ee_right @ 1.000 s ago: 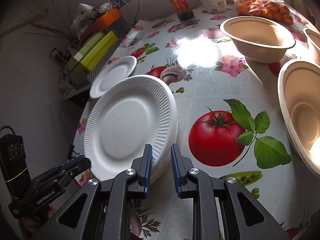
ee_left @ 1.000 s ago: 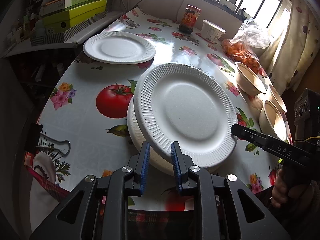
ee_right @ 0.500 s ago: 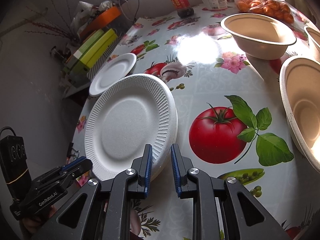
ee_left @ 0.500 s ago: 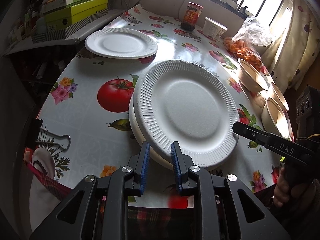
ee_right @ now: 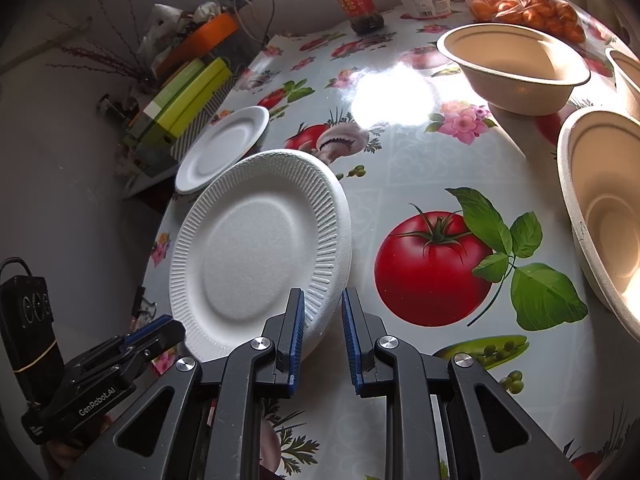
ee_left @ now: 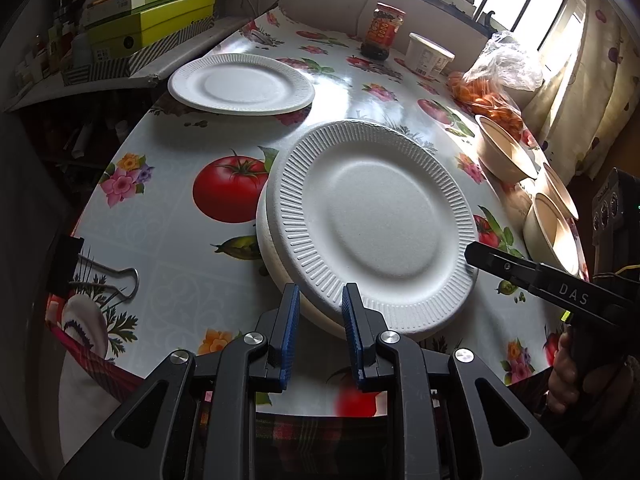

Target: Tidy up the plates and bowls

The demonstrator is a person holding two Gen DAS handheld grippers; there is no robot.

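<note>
A white ribbed foam plate [ee_left: 372,220] lies skewed on top of another plate [ee_left: 269,252] near the table's front edge; it also shows in the right wrist view [ee_right: 260,252]. A third white plate [ee_left: 240,84] lies alone at the far left [ee_right: 224,148]. Three beige bowls stand at the right [ee_left: 504,152] [ee_left: 556,196] [ee_left: 552,236]. My left gripper [ee_left: 320,300] is open, its jaws either side of the stack's near rim. My right gripper [ee_right: 323,304] is open at the stack's right rim, and also shows in the left wrist view [ee_left: 480,254].
A sauce jar [ee_left: 382,30], a white tub [ee_left: 428,54] and a bag of oranges [ee_left: 492,88] stand at the back by the window. Green boxes [ee_left: 148,26] sit on a shelf to the left. A binder clip [ee_left: 100,276] grips the tablecloth edge.
Both grippers have drawn back slightly toward the table's near edge. The stacked plates and bowls have not moved. Both jaws keep the same gap.
</note>
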